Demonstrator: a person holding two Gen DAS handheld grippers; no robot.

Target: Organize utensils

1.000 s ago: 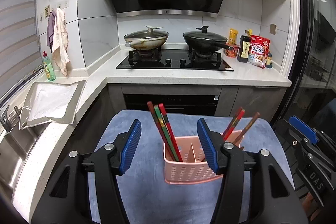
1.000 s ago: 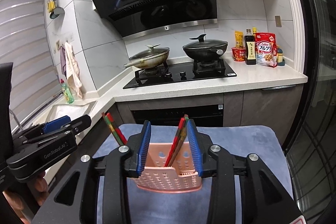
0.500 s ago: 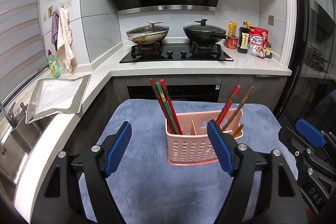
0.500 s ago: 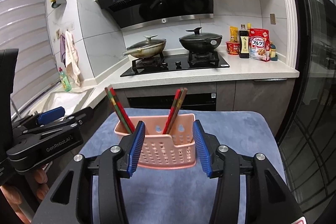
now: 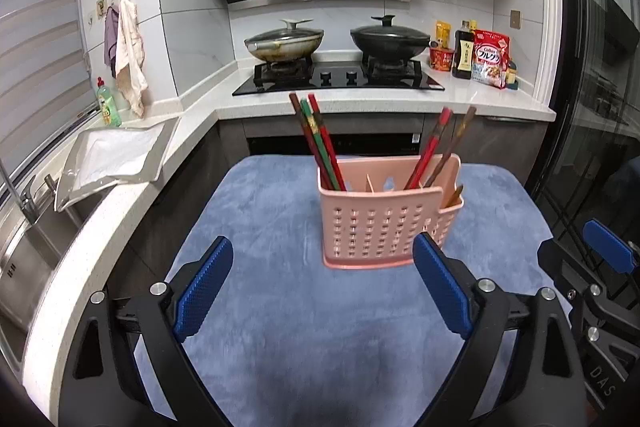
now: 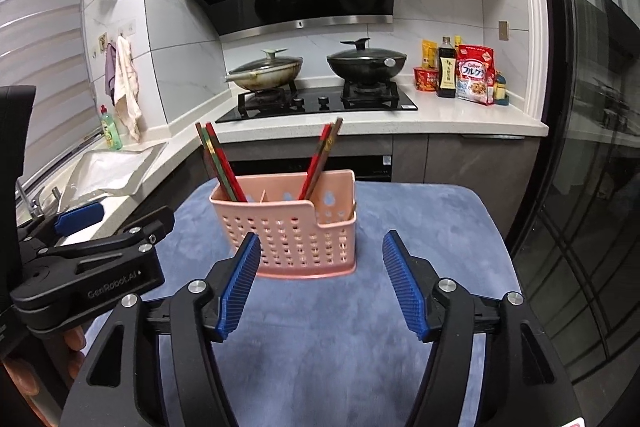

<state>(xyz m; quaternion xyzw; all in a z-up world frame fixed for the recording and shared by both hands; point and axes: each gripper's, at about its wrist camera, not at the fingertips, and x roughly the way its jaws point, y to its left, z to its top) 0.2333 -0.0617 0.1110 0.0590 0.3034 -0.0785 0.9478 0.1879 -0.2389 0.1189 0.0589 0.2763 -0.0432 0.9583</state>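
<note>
A pink perforated utensil holder (image 5: 384, 223) stands upright on a blue cloth (image 5: 280, 307). Red, green and brown chopsticks (image 5: 318, 143) lean in its left compartment, and red and brown chopsticks (image 5: 440, 143) lean in its right one. My left gripper (image 5: 322, 287) is open and empty, just short of the holder. In the right wrist view the holder (image 6: 292, 231) sits ahead of my right gripper (image 6: 320, 287), which is open and empty. The left gripper (image 6: 88, 267) shows at the left there, and the right gripper's body at the right edge of the left wrist view.
A white counter (image 5: 80, 247) with a sink and a tray (image 5: 116, 159) runs along the left. Behind are a hob with two lidded pans (image 5: 340, 43) and bottles and packets (image 5: 476, 57). A glass door (image 5: 600, 107) stands at the right.
Both grippers have pulled back and away from the holder and have opened wider. The right gripper let go of the chopsticks now standing in the holder's right compartment.
</note>
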